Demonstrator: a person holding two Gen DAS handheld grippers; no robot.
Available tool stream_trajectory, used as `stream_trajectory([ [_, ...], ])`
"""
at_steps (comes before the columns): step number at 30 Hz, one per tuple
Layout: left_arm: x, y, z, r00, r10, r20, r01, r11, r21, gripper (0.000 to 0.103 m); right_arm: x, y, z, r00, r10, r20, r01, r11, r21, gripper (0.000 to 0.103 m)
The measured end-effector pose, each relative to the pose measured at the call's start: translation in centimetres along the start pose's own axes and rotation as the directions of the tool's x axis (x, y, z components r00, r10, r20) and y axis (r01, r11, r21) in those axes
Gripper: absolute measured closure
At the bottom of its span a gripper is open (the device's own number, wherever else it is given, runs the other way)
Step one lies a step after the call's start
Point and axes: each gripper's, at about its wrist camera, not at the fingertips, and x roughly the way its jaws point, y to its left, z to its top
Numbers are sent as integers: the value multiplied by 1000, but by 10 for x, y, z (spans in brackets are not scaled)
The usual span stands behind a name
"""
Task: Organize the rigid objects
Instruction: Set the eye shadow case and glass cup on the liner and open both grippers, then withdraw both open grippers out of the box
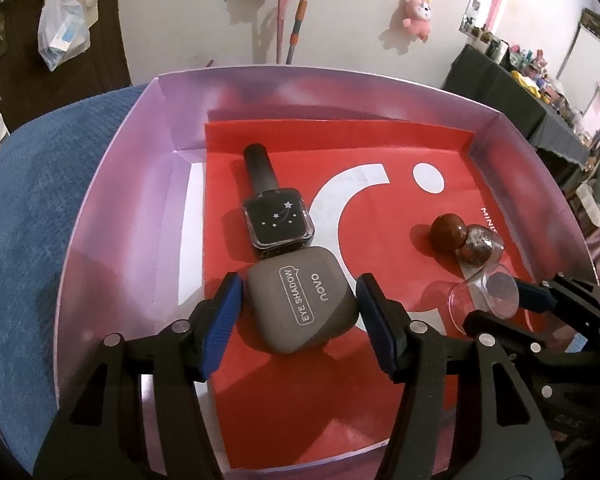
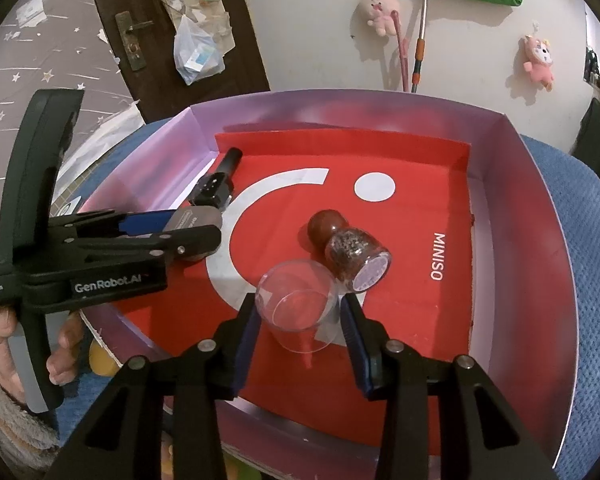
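Left wrist view: the left gripper [image 1: 298,308] straddles the eye shadow case [image 1: 304,300], open, pads just beside (not clamped); the right gripper [image 2: 300,320] likewise brackets the clear cup [image 2: 298,300].

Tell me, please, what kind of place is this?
Probably a room in a home, perhaps a bedroom. Pink plush toys hang on the wall, a wooden door stands nearby, and a crowded table of small items sits at the side.

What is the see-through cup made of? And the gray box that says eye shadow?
The cup looks like clear glass or hard plastic: you see red through it, with shiny glints. The gray box looks like matte plastic: smooth, dull, with rounded corners.
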Motion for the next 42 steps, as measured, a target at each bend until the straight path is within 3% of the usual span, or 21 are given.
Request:
stream_trajectory([
  [5, -4, -3, -2, 1000, 15, 7, -15, 1000, 17, 44, 0, 2, 0, 1000, -5, 2, 5, 1000, -3, 60],
  [13, -15, -8, -3, 999, 18, 30, -19, 999, 45, 35, -1, 1, 0, 1000, -7, 6, 7, 1000, -1, 57],
  [16, -20, -10, -3, 999, 11, 37, -13, 999, 51, 33, -2, 0, 0, 1000, -6, 9, 6, 1000, 0, 49],
  [23, -35, -16, -6, 997, 16, 69, -21, 997, 71, 27, -11, 0, 0, 1000, -3, 30, 3, 1000, 4, 43],
  [28, -50, -18, -11, 991, 55, 124, -66, 994, 91, 8, -21, 3, -3, 999, 12, 44, -12, 1000, 5, 36],
  [42, -88, -10, -24, 974, 68, 216, -86, 994, 72, 2, -61, 20, -16, 992, 46, 115, -43, 999, -24, 10],
])
